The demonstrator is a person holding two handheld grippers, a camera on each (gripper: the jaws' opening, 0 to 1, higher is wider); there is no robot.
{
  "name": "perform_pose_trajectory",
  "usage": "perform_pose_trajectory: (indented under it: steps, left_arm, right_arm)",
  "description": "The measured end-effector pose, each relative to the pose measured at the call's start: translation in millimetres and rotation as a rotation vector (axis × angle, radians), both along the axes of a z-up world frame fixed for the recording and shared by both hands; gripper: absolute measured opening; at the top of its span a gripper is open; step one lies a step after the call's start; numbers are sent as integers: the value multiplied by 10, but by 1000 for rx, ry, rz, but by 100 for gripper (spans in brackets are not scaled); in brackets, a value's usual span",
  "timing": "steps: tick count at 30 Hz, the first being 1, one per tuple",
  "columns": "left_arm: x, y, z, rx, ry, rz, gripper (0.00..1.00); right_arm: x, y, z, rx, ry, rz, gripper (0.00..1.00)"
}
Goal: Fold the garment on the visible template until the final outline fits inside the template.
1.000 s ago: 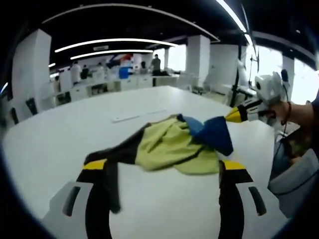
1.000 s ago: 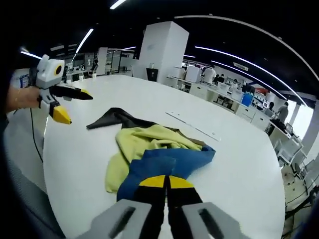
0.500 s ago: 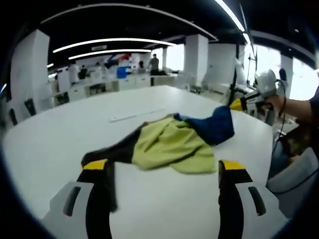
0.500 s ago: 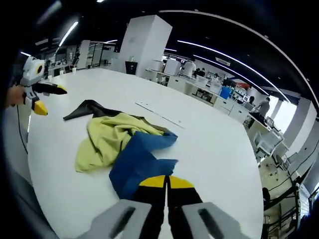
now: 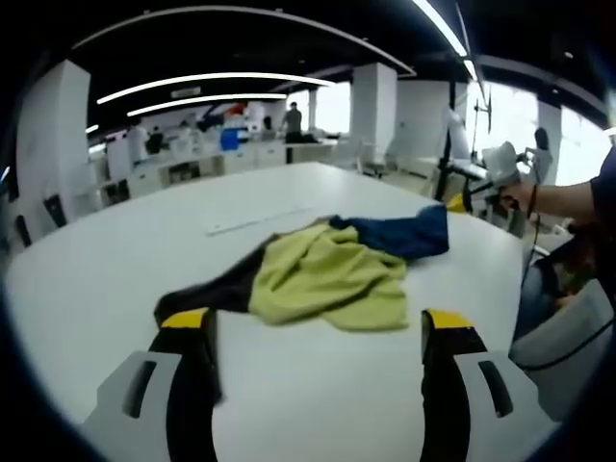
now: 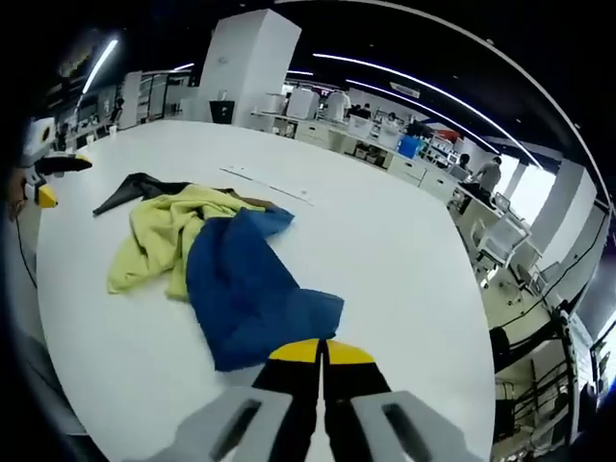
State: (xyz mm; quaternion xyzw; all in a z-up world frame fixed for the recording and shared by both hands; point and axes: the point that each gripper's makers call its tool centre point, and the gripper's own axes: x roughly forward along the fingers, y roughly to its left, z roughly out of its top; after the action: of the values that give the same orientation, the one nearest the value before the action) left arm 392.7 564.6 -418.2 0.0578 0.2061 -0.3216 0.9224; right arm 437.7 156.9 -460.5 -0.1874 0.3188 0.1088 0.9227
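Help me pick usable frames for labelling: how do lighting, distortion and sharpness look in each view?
Left gripper view: even overhead strip lighting, strong fisheye bending of the table, garment slightly soft, windows behind the right gripper blown out. Right gripper view: same curvature, garment fairly sharp, left gripper small and blurred at the edge.

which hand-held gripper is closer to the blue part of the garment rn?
Right. Right hand-held gripper is shut on the blue section; left hand-held gripper hangs open beyond the black sleeve.

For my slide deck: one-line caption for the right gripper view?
Right gripper, jaws shut on crumpled blue, yellow and black cloth garment, stretching it across white table.
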Motion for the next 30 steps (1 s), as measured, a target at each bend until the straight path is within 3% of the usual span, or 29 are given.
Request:
perform_pose_trajectory:
  steps: [17,30]
  left_arm:
    - [-99,70,12,9,3,8,85]
    - [-114,151,8,32,0,13,87]
  right_arm:
    - [-46,-478,-116,-120,64,-43,0]
    - [-57,-810,-144,-138,89,-104,0]
